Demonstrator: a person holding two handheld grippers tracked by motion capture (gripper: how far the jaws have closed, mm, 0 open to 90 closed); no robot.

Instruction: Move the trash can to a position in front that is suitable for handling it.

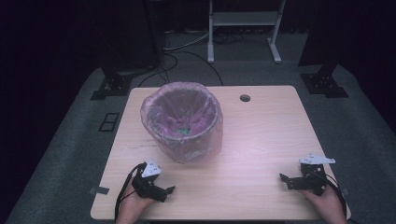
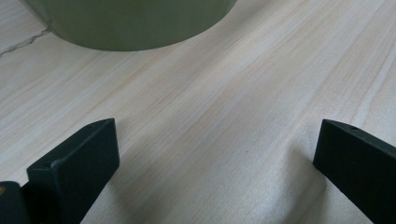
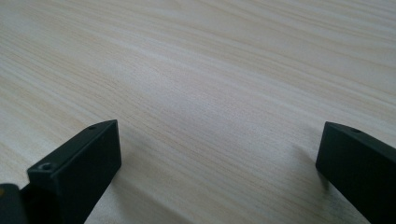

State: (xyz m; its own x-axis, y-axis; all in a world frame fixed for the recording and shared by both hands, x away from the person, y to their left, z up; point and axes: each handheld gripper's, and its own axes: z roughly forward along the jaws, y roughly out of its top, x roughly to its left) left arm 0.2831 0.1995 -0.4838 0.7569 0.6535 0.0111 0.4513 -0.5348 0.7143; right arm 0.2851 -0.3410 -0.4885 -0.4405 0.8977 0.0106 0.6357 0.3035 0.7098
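Observation:
A round bin point(image 1: 183, 122) lined with a pinkish translucent bag stands on the light wooden table point(image 1: 261, 140), left of centre; something green lies at its bottom. My left gripper point(image 1: 169, 190) rests near the table's front left edge, held by a hand, jaws wide apart with nothing between them. The bin's base point(image 2: 135, 23) sits just beyond my left gripper point(image 2: 215, 158) in the left gripper view. My right gripper point(image 1: 283, 179) lies at the front right, pointing left, also open and empty. In the right gripper view, bare wood grain lies between the spread jaws of my right gripper point(image 3: 217, 161).
A small round cable hole point(image 1: 244, 98) sits near the table's far edge. Black stand bases point(image 1: 112, 86) and a white frame point(image 1: 243, 28) stand on the grey floor behind the table, with cables across it. Tape marks point(image 1: 99, 190) show at the table's left corner.

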